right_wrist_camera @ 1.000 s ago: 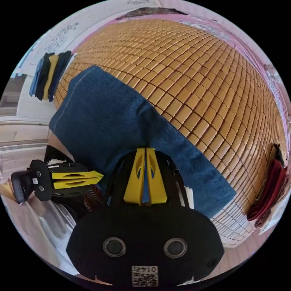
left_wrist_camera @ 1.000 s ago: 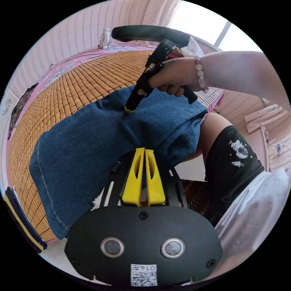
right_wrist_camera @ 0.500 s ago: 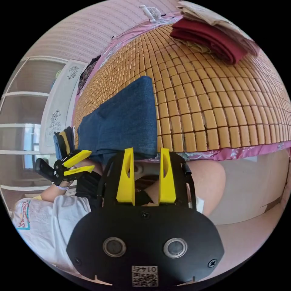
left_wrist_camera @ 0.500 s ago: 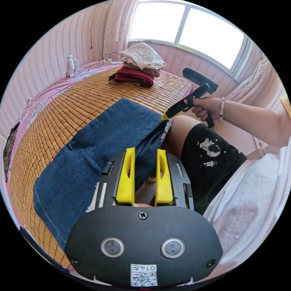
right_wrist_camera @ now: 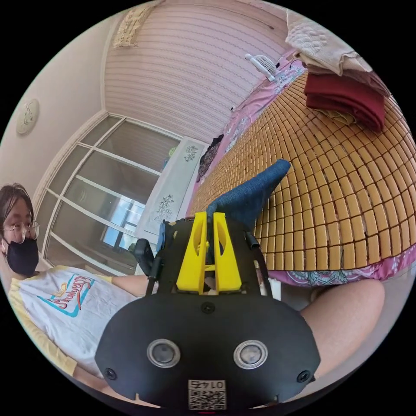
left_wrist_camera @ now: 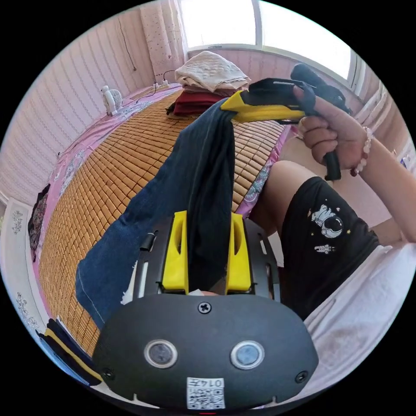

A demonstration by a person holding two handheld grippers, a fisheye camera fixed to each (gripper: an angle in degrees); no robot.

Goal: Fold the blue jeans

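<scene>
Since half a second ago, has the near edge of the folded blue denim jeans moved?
Yes. The blue denim jeans edge, then flat on the bamboo mat, now rises off it, pinched by the right gripper.

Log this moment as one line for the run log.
right claw: shut on blue jeans | left claw: open around jeans | jeans: edge lifted off bamboo mat

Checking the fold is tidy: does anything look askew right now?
Yes. The blue jeans are no longer flat: the right gripper has pinched one edge and lifted it off the bamboo mat, so the denim hangs between the left gripper's open jaws.
</scene>
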